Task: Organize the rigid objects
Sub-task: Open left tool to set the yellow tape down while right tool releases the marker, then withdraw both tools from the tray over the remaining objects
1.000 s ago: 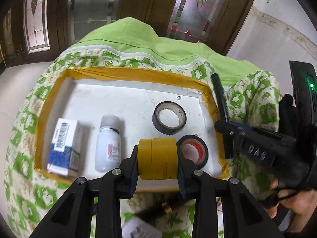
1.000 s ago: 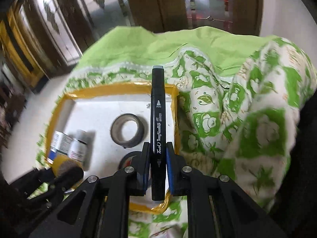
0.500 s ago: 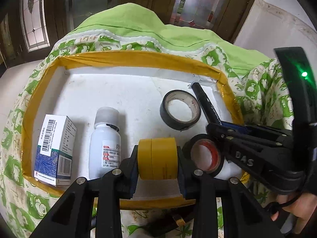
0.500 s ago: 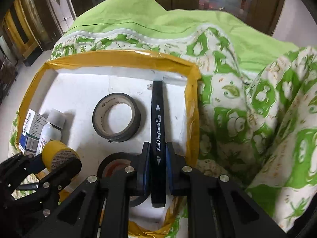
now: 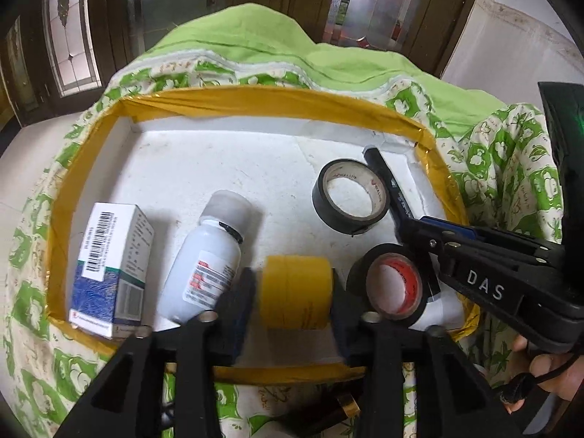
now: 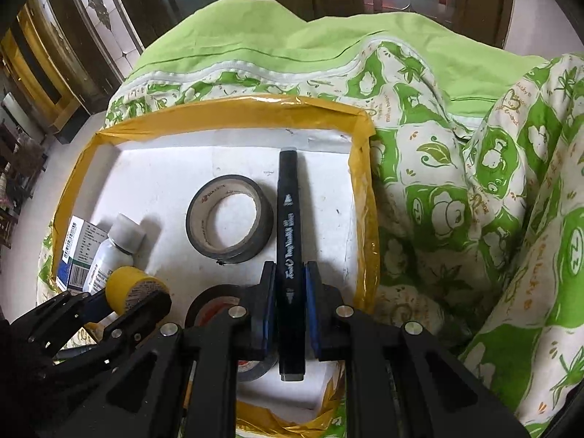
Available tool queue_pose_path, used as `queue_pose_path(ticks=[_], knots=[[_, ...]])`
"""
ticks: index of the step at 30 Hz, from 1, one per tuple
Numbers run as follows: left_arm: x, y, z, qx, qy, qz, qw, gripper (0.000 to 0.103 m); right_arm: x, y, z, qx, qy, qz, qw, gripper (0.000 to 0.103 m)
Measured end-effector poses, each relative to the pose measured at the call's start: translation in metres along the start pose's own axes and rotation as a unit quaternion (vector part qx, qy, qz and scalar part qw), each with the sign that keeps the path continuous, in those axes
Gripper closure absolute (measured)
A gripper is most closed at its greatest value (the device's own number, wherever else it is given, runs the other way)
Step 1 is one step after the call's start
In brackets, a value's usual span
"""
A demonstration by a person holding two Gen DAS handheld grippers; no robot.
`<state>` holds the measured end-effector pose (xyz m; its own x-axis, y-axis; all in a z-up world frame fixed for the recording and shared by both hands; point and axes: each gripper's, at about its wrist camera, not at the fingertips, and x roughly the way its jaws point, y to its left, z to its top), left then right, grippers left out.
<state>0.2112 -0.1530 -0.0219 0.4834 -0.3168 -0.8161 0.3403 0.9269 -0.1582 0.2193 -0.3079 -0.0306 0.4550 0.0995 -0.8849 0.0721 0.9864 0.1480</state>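
Yellow tape roll (image 5: pixel 295 292): light, rigid, probably slick-sided; best taken across its flat faces. Left gripper (image 5: pixel 292 301) fingers opening, pads apparently clear. Marker (image 6: pixel 290 255): clamped mid-barrel by right gripper (image 6: pixel 291 306).

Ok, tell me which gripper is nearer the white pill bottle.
Left. The left gripper, jaws opening around the yellow tape roll, sits right beside the white pill bottle; the right gripper holds the black marker across the tray.
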Motion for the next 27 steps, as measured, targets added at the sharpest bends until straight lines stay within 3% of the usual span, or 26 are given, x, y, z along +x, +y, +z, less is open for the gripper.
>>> queue_pose_path(ticks=[2, 6, 8, 13, 19, 22, 27], knots=[[-0.012, 0.000, -0.002, 0.001, -0.015, 0.004, 0.9999, 0.038, -0.004, -0.001, -0.001, 0.001, -0.012, -0.003, 1.000, 0.086], [-0.038, 0.002, -0.011, 0.008, -0.030, 0.000, 0.9995, 0.035, -0.018, -0.006, -0.005, 0.011, -0.035, 0.002, 0.999, 0.081], [-0.057, 0.006, -0.023, 0.020, -0.038, 0.004, 0.9991, 0.029, -0.030, -0.007, -0.009, 0.019, -0.052, 0.007, 0.998, 0.074], [-0.101, 0.035, -0.074, 0.038, -0.050, 0.042, 0.9971, 0.025, -0.060, -0.004, -0.024, 0.028, -0.085, 0.026, 0.996, 0.054], [-0.135, 0.081, -0.130, -0.041, -0.054, 0.059, 0.9959, 0.025, -0.078, 0.004, -0.052, 0.033, -0.092, 0.049, 0.994, 0.041], [-0.153, 0.100, -0.139, -0.094, -0.071, 0.047, 0.9919, 0.025, -0.083, 0.007, -0.069, 0.034, -0.084, 0.061, 0.994, 0.041], [-0.161, 0.112, -0.145, -0.130, -0.081, 0.037, 0.9875, 0.025, -0.086, 0.014, -0.092, 0.026, -0.058, 0.089, 0.994, 0.041]])
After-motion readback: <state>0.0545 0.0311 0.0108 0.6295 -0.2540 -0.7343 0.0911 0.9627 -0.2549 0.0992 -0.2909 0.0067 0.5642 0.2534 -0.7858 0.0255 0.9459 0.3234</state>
